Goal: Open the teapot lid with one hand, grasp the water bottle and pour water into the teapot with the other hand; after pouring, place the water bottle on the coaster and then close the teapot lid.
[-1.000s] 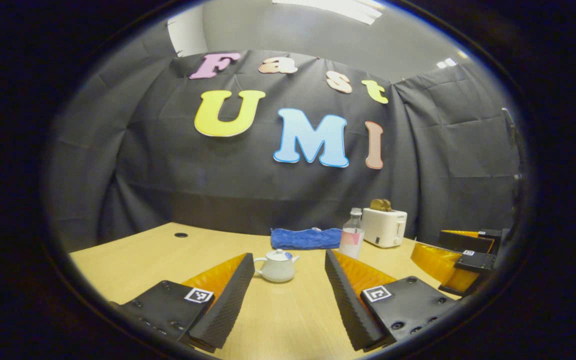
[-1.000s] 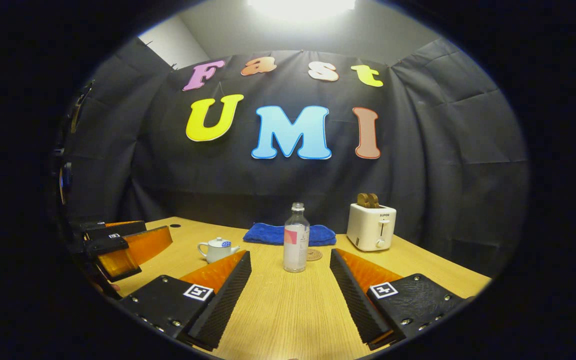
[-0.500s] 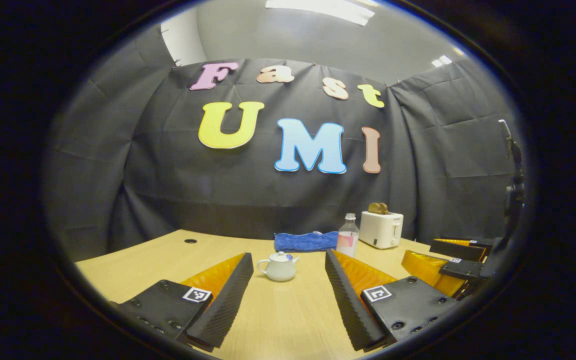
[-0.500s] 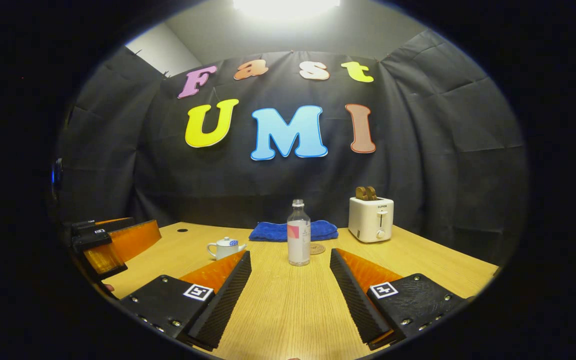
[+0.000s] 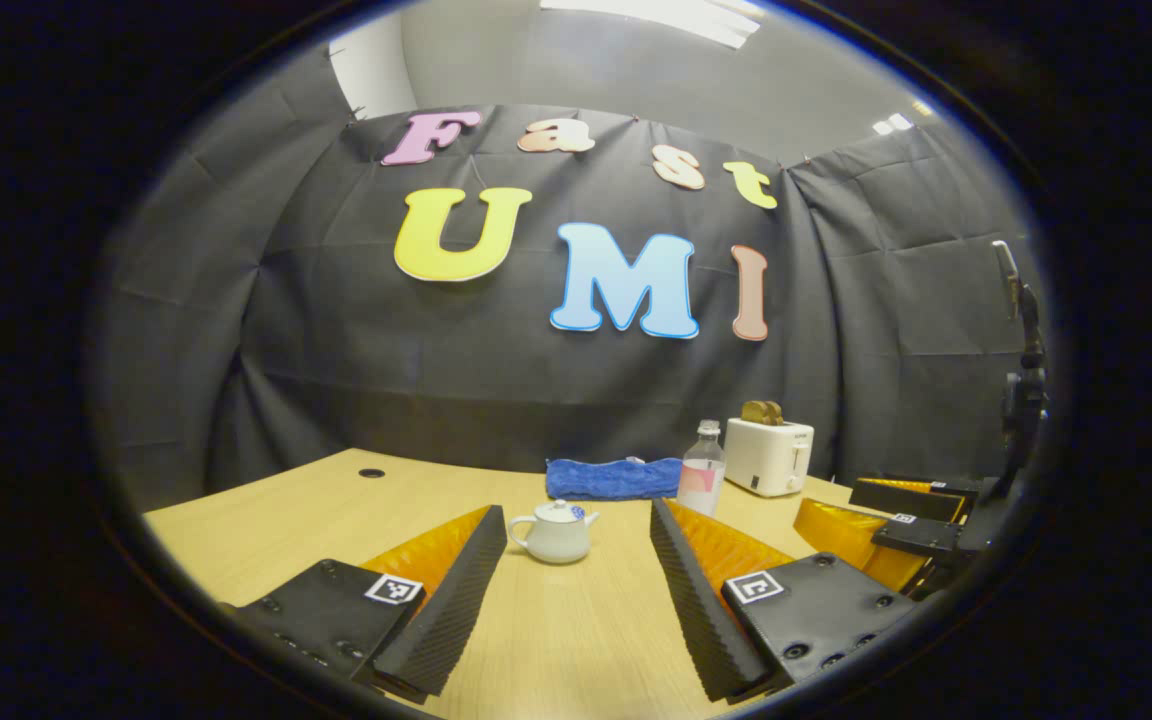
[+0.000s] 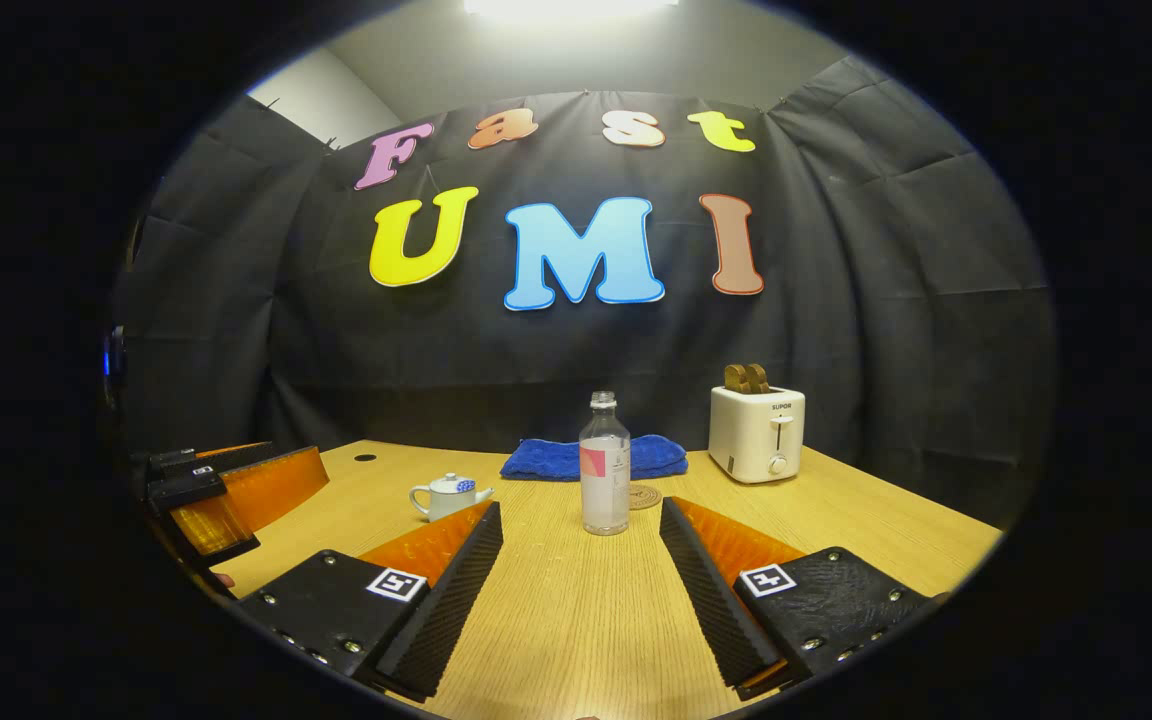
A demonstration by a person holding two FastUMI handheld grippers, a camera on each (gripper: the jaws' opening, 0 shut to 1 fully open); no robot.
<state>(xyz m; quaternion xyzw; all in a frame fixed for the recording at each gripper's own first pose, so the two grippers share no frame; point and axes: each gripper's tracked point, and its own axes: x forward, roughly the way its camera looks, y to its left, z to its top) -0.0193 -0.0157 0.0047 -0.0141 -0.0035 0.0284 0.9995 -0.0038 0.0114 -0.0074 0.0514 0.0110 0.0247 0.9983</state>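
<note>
Wooden table [image 6: 836,520] is stretching ahead to the black cloth. I am lining my left gripper [image 5: 576,580], wide open and empty, on the teapot [image 5: 556,535], aiming for its lid knob [image 5: 558,505]. My right gripper [image 6: 581,580], likewise gaping and empty, is facing the water bottle [image 6: 604,465], which is standing just before the coaster [image 6: 644,496].
</note>
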